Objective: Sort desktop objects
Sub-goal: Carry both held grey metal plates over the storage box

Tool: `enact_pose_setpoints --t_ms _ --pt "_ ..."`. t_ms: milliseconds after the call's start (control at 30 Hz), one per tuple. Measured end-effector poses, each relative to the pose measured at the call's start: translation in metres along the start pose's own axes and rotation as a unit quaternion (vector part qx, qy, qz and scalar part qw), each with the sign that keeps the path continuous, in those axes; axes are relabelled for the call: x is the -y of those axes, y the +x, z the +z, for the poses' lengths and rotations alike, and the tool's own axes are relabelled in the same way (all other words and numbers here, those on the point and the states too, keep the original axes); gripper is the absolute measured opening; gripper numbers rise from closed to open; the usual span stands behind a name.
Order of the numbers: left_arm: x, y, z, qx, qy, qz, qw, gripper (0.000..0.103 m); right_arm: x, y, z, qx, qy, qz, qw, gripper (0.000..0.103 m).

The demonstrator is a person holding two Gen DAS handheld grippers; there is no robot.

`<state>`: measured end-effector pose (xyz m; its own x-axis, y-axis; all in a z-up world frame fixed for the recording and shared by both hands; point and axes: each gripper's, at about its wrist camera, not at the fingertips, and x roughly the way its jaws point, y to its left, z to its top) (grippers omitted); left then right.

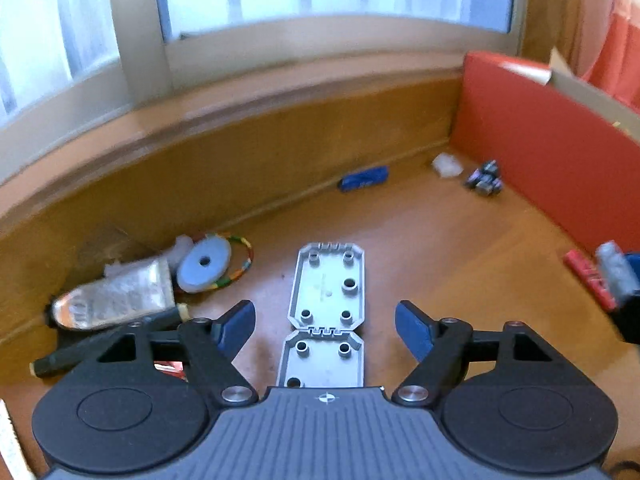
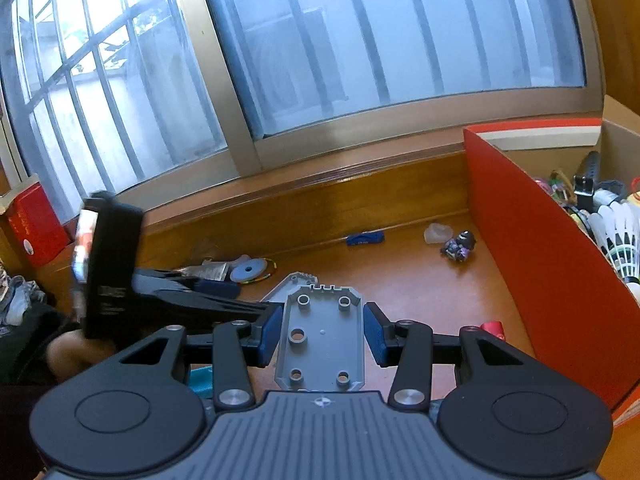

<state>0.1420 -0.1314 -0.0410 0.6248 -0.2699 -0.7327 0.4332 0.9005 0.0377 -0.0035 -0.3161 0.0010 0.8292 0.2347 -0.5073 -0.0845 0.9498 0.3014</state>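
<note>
A grey plastic shell of two hinged halves [image 1: 326, 288] lies on the wooden desk [image 1: 460, 248]. My left gripper [image 1: 325, 332] stands open around it, and its blue pads [image 1: 236, 330] stay clear of the sides. In the right wrist view my right gripper [image 2: 322, 336] is shut on one grey half [image 2: 322, 344], with both blue pads pressed on its long edges. A second grey half [image 2: 294, 282] pokes out behind it. The left gripper's fingers [image 2: 208, 304] reach in from the left towards that piece.
An open red box [image 2: 540, 264] with shuttlecocks [image 2: 616, 240] stands at the right. Along the back ledge lie a blue pack [image 1: 364, 178], a white lump [image 1: 447, 165] and a small dark toy [image 1: 485, 179]. A blue disc [image 1: 204, 264], foil packet [image 1: 116, 300] and black pen [image 1: 80, 354] lie left.
</note>
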Motion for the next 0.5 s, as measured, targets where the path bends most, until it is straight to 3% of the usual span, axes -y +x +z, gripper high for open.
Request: enact_pose_setpoints --t_ms 67,133,300,500 --pt "0.000 0.003 -0.001 0.001 -0.006 -0.002 1.0000 0.071 0.004 0.000 0.001 -0.001 -0.001 0.000 1.000 0.047" --pt "0.000 0.006 -0.001 0.002 -0.011 -0.004 0.9999 0.045 0.008 0.000 0.002 0.000 0.001 -0.002 1.000 0.047" --pt "0.003 -0.007 0.001 0.020 -0.042 -0.005 0.9989 0.044 0.015 0.000 0.004 -0.002 0.005 -0.006 1.000 0.047" --pt "0.008 -0.056 0.013 0.081 -0.065 -0.009 0.9946 0.044 0.019 -0.004 0.011 0.006 0.001 0.006 1.000 0.047"
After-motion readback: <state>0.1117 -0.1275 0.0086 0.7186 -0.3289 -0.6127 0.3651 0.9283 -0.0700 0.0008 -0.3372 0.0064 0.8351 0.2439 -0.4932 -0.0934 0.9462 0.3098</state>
